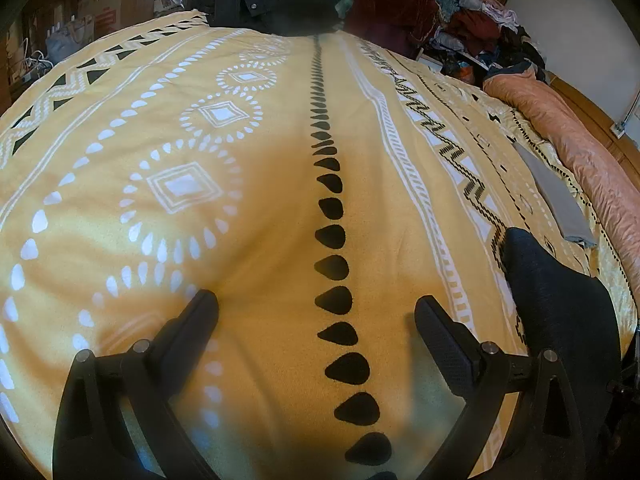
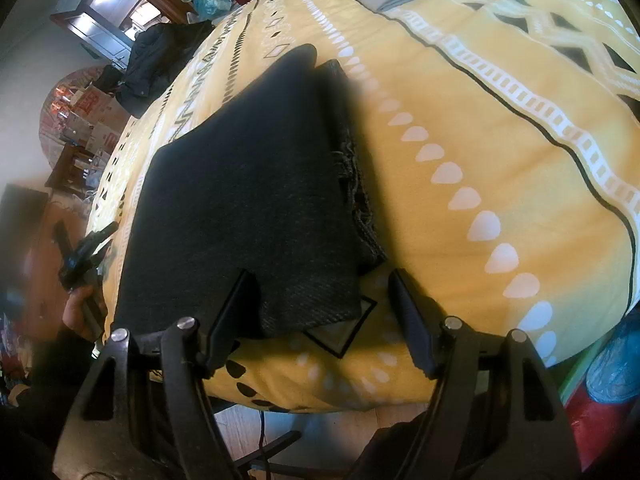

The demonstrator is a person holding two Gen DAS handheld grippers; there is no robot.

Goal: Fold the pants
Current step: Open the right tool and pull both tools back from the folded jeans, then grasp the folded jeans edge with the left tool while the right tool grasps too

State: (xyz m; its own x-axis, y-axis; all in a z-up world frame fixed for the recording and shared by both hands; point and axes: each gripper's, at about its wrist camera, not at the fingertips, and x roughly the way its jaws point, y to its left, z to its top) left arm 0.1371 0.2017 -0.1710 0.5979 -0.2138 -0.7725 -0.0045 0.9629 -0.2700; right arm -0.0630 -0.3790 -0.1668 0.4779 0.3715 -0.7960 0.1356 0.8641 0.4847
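Dark folded pants (image 2: 248, 200) lie flat on the yellow patterned bedspread (image 2: 460, 128) near the bed's edge. Right tool (image 2: 320, 304) stands open, its left finger over the pants' near corner, not clamped. Left tool (image 1: 316, 320) is open over bare bedspread, with the pants just beside its right finger.

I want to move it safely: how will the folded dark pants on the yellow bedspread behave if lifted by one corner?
The dark pants would probably droop and unfold: they are soft stacked cloth layers, with loose edges showing at the side. They look fairly thick and woven, so likely somewhat heavy and not slippery. On the bedspread a push would probably bunch them.
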